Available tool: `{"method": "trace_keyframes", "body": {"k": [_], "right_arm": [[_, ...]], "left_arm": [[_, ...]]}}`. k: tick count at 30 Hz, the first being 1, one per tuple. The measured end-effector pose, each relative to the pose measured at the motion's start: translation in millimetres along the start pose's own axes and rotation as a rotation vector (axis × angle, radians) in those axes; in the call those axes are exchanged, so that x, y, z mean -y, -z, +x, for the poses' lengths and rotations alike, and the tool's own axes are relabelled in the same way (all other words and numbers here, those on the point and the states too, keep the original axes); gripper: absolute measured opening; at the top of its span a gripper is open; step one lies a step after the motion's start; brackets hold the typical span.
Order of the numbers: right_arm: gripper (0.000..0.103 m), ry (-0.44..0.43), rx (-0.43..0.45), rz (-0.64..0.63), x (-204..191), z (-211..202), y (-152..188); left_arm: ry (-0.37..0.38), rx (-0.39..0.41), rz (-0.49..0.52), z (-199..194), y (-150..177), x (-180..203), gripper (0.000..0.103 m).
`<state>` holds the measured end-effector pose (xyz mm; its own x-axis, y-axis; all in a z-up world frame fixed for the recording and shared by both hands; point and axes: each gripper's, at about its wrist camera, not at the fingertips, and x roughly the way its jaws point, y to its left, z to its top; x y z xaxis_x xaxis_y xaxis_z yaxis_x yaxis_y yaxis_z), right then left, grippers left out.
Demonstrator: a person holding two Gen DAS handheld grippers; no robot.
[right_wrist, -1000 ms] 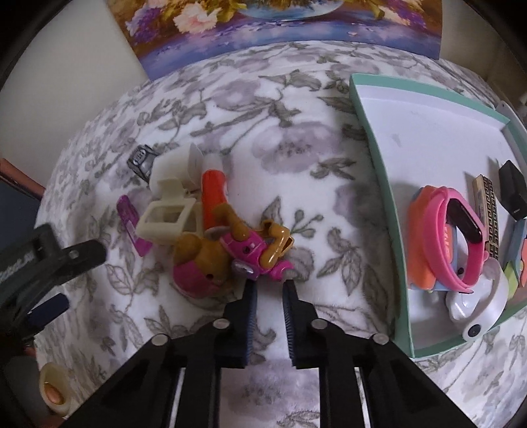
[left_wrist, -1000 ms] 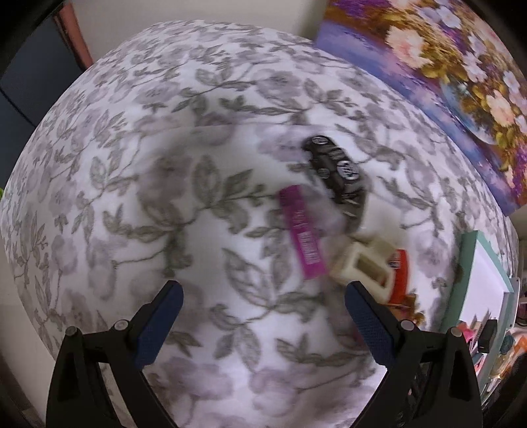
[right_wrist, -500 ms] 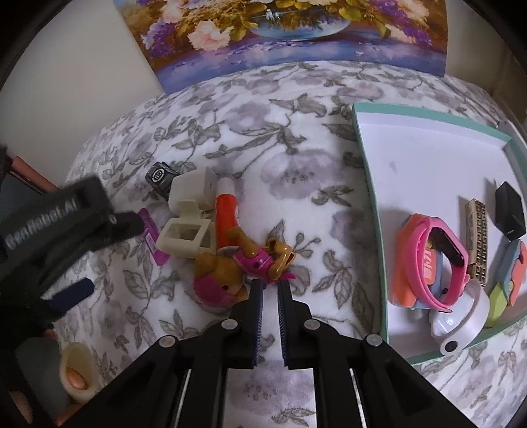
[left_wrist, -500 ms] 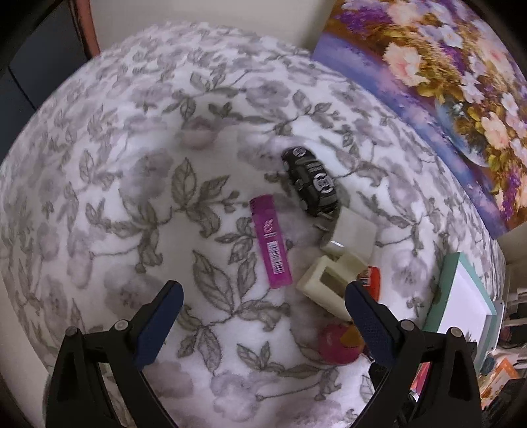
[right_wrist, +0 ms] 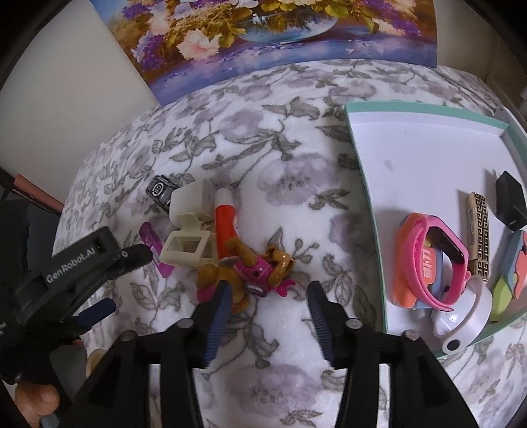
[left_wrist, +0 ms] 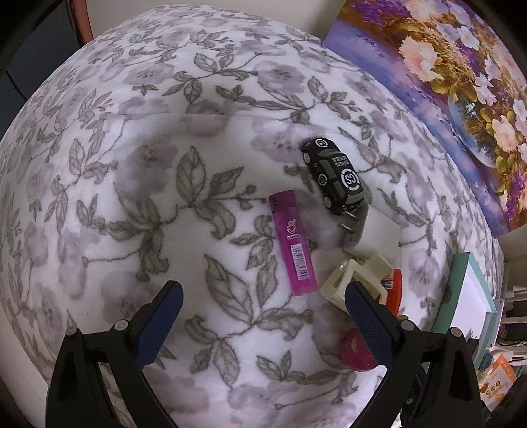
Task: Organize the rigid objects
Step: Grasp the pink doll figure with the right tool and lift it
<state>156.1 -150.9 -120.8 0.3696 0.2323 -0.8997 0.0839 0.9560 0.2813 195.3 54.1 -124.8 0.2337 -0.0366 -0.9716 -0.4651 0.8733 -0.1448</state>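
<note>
A pile of small objects lies on the floral cloth: a magenta lighter [left_wrist: 294, 240], a black toy car [left_wrist: 334, 174], a white plug adapter [left_wrist: 378, 233], a cream hair clip [left_wrist: 355, 280], an orange tube [right_wrist: 224, 224] and a brown and pink toy dog [right_wrist: 253, 266]. My left gripper [left_wrist: 260, 303] is open and empty, just short of the lighter. My right gripper [right_wrist: 266, 296] is open, its fingers on either side of the toy dog's near end. The teal tray [right_wrist: 362, 171] on the right holds pink and orange watch bands [right_wrist: 428, 256] and other items.
A flower painting [right_wrist: 263, 29] leans on the wall behind the cloth. In the tray lie a black block [right_wrist: 510, 204], a gold patterned bar [right_wrist: 477, 230] and a white round device [right_wrist: 461, 322]. The left gripper's body [right_wrist: 72, 260] shows at the left of the right wrist view.
My right gripper has opened from shut and now straddles the toy dog. My left gripper has moved closer to the pile, still open.
</note>
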Motion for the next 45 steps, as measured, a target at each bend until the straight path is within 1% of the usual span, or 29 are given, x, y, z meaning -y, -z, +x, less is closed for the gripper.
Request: {"method": "trace_keyframes", "body": {"k": [1, 3, 4, 6, 10, 16, 21, 23, 27, 29, 32, 35, 36, 42, 45], "right_arm": [[0.064, 0.001, 0.001, -0.003, -1.5, 0.6, -0.4], [0.065, 0.000, 0.000, -0.017, -5.6, 2.6, -1.2], [0.068, 0.004, -0.002, -0.030, -9.3, 4.7, -1.2], [0.072, 0.012, -0.005, -0.046, -13.8, 8.2, -0.5], [0.073, 0.039, -0.013, -0.086, -25.3, 17.9, 0.4], [0.077, 0.071, -0.039, -0.118, -37.1, 34.0, 2.8], [0.077, 0.115, -0.041, -0.121, -39.6, 45.1, 2.3], [0.077, 0.147, -0.037, -0.133, -41.5, 48.9, 2.6], [0.077, 0.175, -0.047, -0.124, -41.5, 56.5, 3.7], [0.077, 0.171, -0.048, -0.102, -37.4, 59.5, 5.0], [0.075, 0.176, -0.036, -0.105, -36.4, 58.7, 6.5], [0.071, 0.187, -0.034, -0.104, -36.8, 57.6, 9.6], [0.067, 0.195, -0.033, -0.108, -37.0, 57.1, 10.9], [0.066, 0.204, -0.035, -0.138, -37.9, 53.2, 18.1], [0.065, 0.188, -0.039, -0.130, -36.4, 50.2, 17.3]], "left_arm": [[0.003, 0.002, 0.003, 0.1, -0.3, -0.9, 0.099], [-0.003, 0.006, 0.005, 0.5, -1.8, -3.0, 0.099], [-0.005, 0.007, 0.004, -0.2, -2.1, -5.1, 0.099], [-0.010, 0.010, -0.002, 0.2, -4.6, -9.5, 0.099], [-0.022, 0.017, -0.010, 1.0, -8.6, -16.8, 0.099], [-0.003, 0.014, -0.036, 1.0, -12.5, -29.2, 0.099], [0.009, 0.017, -0.040, -0.9, -13.0, -32.3, 0.099], [0.010, 0.015, -0.038, -0.6, -12.3, -32.4, 0.099], [0.015, 0.004, -0.034, 4.4, -15.5, -30.0, 0.099], [0.016, 0.003, -0.029, 5.1, -15.2, -28.3, 0.099], [0.016, 0.006, -0.022, 4.7, -15.5, -25.8, 0.099], [0.017, 0.008, -0.013, 4.2, -15.9, -23.2, 0.099], [0.020, 0.008, -0.009, 3.5, -15.7, -22.5, 0.099], [0.032, 0.008, 0.024, 1.0, -14.7, -13.6, 0.099], [0.043, 0.008, 0.042, -0.2, -14.4, -7.1, 0.099]]}}
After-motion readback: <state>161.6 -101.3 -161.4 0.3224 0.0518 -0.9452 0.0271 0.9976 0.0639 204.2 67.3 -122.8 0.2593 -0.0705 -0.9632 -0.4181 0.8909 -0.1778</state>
